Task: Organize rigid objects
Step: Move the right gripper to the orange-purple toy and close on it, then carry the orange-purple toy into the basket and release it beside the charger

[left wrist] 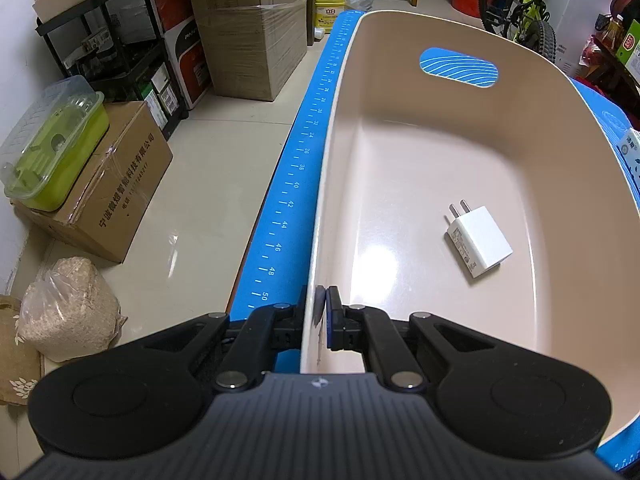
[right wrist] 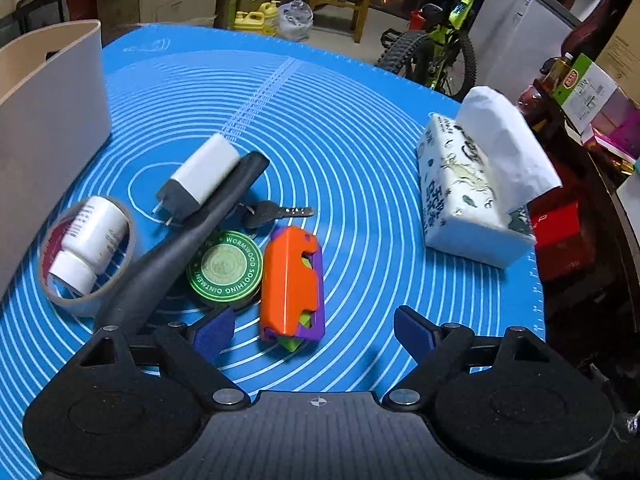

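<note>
My left gripper is shut on the near rim of a beige plastic bin. A white plug charger lies inside the bin. The bin's side also shows in the right wrist view at the left. My right gripper is open and empty, just above an orange and purple toy. Beside it on the blue mat lie a green ointment tin, a key, a black handle, a grey and white charger and a white bottle inside a tape roll.
A tissue pack lies on the mat's right side. Left of the table, on the floor, are cardboard boxes, a green lidded container and a bag of grain. A bicycle stands behind the table.
</note>
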Available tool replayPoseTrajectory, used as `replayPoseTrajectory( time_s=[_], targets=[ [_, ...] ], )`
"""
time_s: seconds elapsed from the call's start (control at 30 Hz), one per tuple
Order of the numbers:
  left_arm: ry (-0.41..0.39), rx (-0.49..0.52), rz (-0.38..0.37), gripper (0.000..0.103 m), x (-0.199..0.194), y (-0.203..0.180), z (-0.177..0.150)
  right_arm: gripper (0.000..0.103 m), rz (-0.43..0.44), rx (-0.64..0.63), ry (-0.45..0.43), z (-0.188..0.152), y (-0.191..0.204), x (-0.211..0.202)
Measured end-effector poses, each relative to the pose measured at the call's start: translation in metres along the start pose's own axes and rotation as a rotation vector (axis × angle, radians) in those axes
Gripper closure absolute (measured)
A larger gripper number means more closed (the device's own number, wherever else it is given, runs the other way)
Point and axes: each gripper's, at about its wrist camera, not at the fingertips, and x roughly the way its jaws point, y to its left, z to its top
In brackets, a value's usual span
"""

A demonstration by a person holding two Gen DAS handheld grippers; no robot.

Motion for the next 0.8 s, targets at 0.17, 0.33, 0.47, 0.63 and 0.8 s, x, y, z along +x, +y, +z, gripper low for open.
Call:
replayPoseTrajectory(
  time_s=[0.17,0.33,0.47,0.63,0.8],
  targets=[
    [0.0,0.001,0.0,0.095,0.0,0.0,0.0,0.019,-0.026,-0.054,0.008,0.0,0.007,0.012],
    [0.0,0.001,0.001,0.095,0.0,0.0,0.0,0.025,-0.029,-0.089,-0.022,-0.001,0.007,0.012],
    [0.0,0.001,0.001,0.095,0.0,0.0,0.0,0.032,-0.023,-0.045,-0.032,0.002,-0.003,0.013],
    [0.0,0.002,0.002,0.095,0.0,0.0,0.0,0.044,-0.018,-0.044,-0.042,0.007,-0.002,0.018],
    [0.001,0.001,0.001,0.095,0.001,0.0,0.001,0.063,-0.002,-0.036,-0.04,0.014,0.003,0.022]
  ],
)
